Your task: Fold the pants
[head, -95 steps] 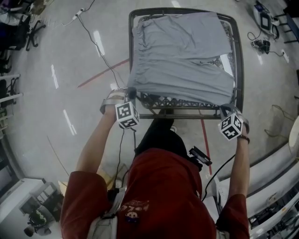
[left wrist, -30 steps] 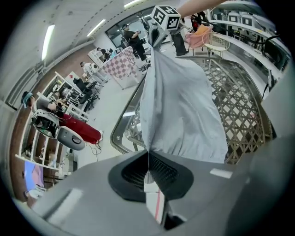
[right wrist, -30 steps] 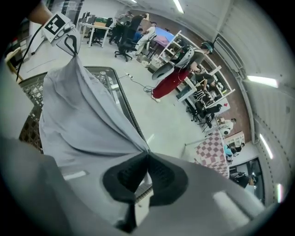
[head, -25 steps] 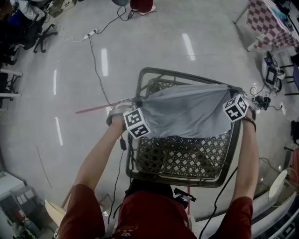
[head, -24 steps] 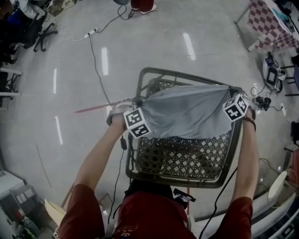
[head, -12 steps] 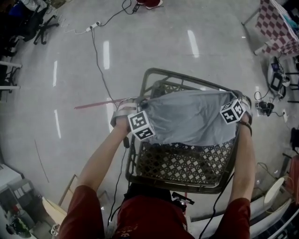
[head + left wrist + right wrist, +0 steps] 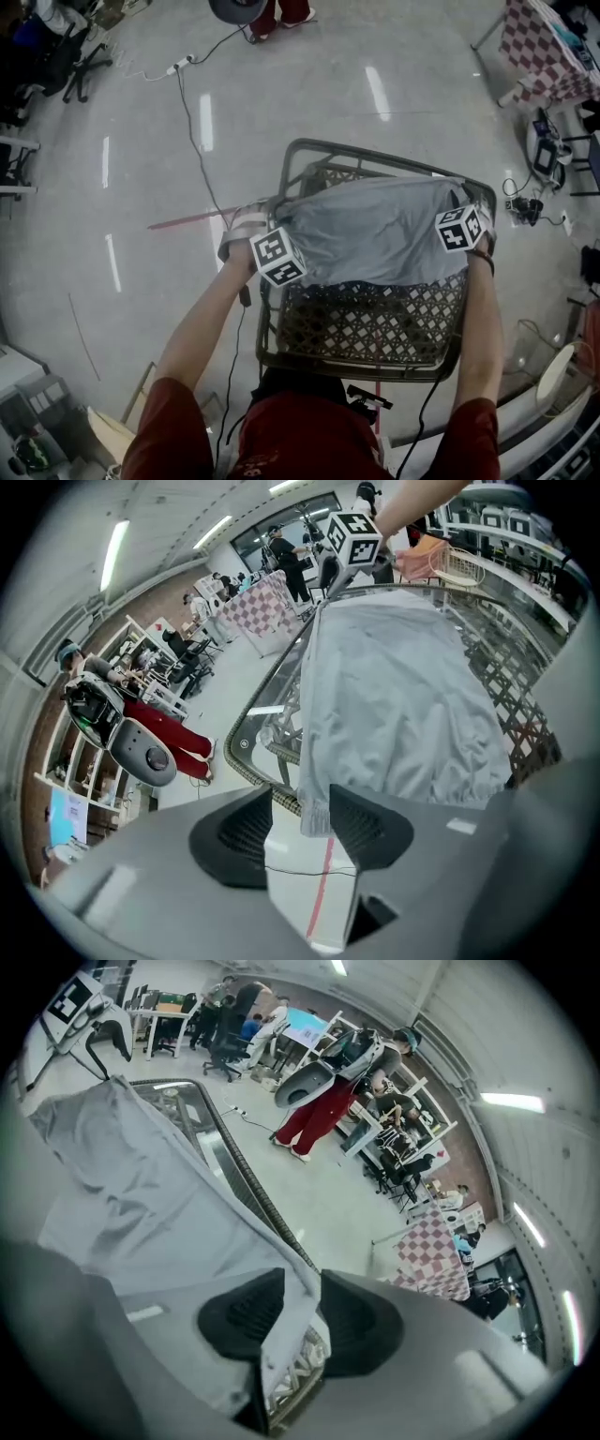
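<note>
Grey pants [image 7: 375,234] lie folded over the far half of a metal lattice table [image 7: 366,323]. My left gripper [image 7: 278,208] is at their far left corner and my right gripper [image 7: 474,201] at the far right corner. In the left gripper view the jaws of the left gripper [image 7: 300,822] are opening; the pants [image 7: 403,696] hang a hem corner beside the right pad, clear of the left one. In the right gripper view the right gripper [image 7: 298,1321] is opening too, with the edge of the pants [image 7: 141,1204] still lying loose between its pads.
The table rim [image 7: 246,761] curves just past the cloth, with grey floor beyond. A red tape line [image 7: 183,220] and cables cross the floor at left. A checkered table [image 7: 548,47] stands far right. A person in red trousers [image 7: 281,11] stands beyond the table.
The grippers carried the near edge of the pants up and over to the far side, doubling them. In the last second the right gripper sank and the cloth settled onto the table.
</note>
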`<state>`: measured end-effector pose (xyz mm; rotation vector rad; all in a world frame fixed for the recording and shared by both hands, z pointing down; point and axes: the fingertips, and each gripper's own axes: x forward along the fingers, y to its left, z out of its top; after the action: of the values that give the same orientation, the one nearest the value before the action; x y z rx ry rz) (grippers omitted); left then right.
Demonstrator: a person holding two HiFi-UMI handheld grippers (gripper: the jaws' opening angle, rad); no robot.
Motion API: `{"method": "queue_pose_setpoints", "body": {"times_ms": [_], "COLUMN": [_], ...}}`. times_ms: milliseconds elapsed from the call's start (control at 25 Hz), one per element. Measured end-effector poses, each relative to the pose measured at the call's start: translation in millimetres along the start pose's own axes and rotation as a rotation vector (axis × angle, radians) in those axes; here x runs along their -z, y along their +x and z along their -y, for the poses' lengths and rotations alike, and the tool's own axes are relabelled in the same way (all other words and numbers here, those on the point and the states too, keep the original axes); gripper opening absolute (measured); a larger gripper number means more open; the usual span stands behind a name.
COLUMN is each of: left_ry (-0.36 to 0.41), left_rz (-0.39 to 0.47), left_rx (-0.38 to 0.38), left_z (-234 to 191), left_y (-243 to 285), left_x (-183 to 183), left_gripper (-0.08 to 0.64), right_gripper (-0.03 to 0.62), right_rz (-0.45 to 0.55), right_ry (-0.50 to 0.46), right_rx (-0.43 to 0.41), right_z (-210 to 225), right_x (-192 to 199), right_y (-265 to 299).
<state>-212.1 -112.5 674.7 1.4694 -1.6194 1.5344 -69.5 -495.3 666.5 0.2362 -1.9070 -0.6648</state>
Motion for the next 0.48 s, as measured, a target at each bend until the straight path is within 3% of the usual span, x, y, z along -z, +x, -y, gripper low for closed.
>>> {"method": "queue_pose_setpoints", "body": {"times_ms": [160,360,480], "left_ry": [-0.028,-0.088,-0.124], "left_rz": [0.047,0.113,0.119], "left_rx": [-0.041,-0.115,-0.139], "left_z": [6,15,22], "left_y": [-27,-64,-86], "left_x": [-6,-5,6], "left_gripper": [0.201,0.204,0.225], "right_gripper": [0.11,0.11,0.11], "right_rz": [0.064,0.19,0.25], "right_ry": [0.127,0.382,0.462], "right_rx": [0.014,0.033,0.031], "right_z": [-12,-43,-75], "right_x": [1,-3,-4], "right_y": [-39,-106,-150]}}
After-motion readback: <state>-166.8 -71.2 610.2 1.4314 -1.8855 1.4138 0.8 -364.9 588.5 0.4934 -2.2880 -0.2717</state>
